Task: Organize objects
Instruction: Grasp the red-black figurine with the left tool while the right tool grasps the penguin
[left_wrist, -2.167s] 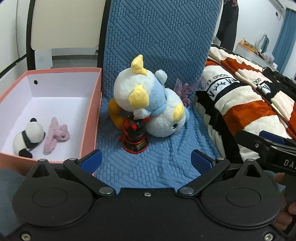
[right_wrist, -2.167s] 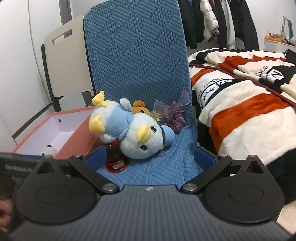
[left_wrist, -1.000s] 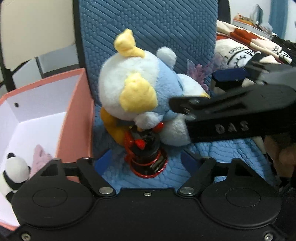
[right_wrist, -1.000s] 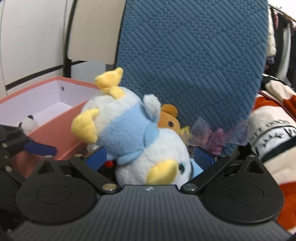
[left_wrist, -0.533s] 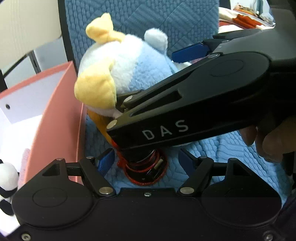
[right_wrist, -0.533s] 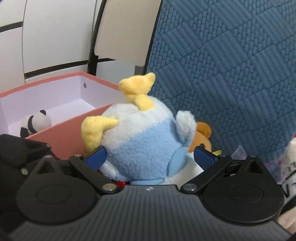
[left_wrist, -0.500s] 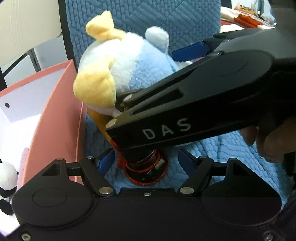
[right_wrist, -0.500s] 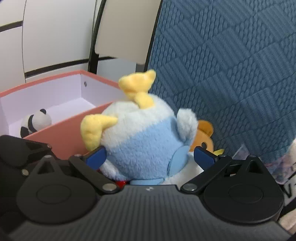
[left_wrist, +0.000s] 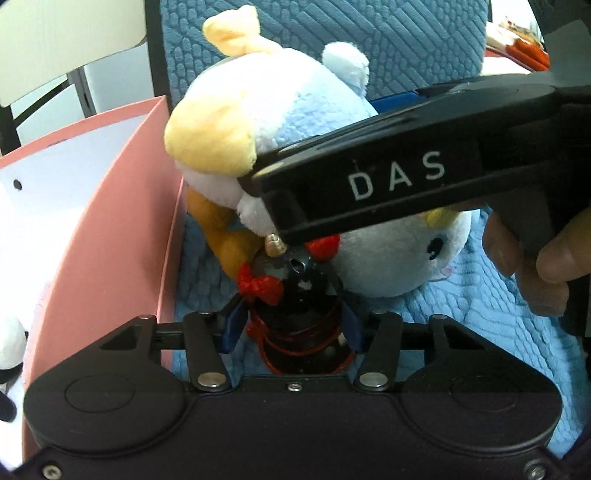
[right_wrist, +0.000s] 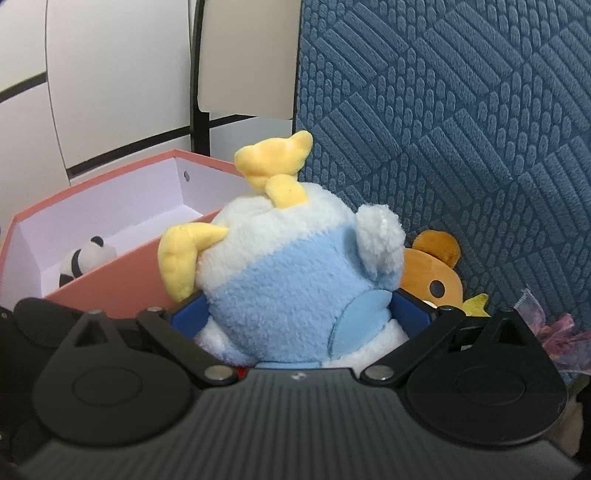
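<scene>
A black-and-red figurine stands on the blue quilted mat, right against a blue-and-white plush with yellow tufts. My left gripper is low over the figurine. Its jaws are closing and the blue pads press the figurine's sides. My right gripper reaches in from the right, its black body crossing the left wrist view. It stands open, and the plush's blue back fills the gap between its fingers. The figurine's base is hidden behind my left gripper's body.
A pink box with white inside stands left of the toys and holds a small panda. An orange bear plush lies behind the blue one. The blue cushion back rises behind. A person's fingers grip the right handle.
My left gripper came down closer to the figurine and its jaws drew in onto it. My right gripper swung in across the plush, which now sits between its fingers.
</scene>
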